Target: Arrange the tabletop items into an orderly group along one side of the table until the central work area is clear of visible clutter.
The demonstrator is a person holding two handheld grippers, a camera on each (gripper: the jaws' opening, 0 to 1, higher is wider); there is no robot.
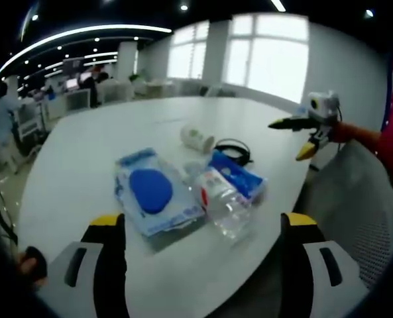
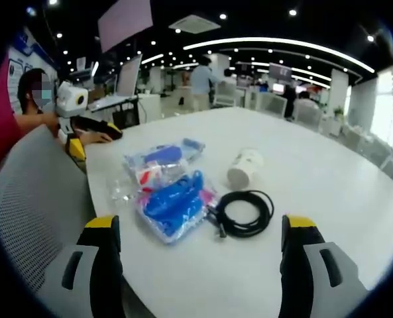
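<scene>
Items: clustered mid-frame on white table [image 1: 83, 172], above and between the jaws in both views.
Left gripper [image 1: 203, 228]: wide apart, empty, touching nothing.
Right gripper [image 2: 201, 232]: wide apart, empty.
Packets: clear bag with blue pad [image 1: 153, 192], blue pouch [image 2: 173, 205], touching.
Cup [image 2: 244, 167]: on its side, contents not visible.
Cable [image 2: 246, 212]: coiled, just beside pouch.

L gripper [image 1: 203, 245], R gripper [image 2: 201, 248]; fingers apart
</scene>
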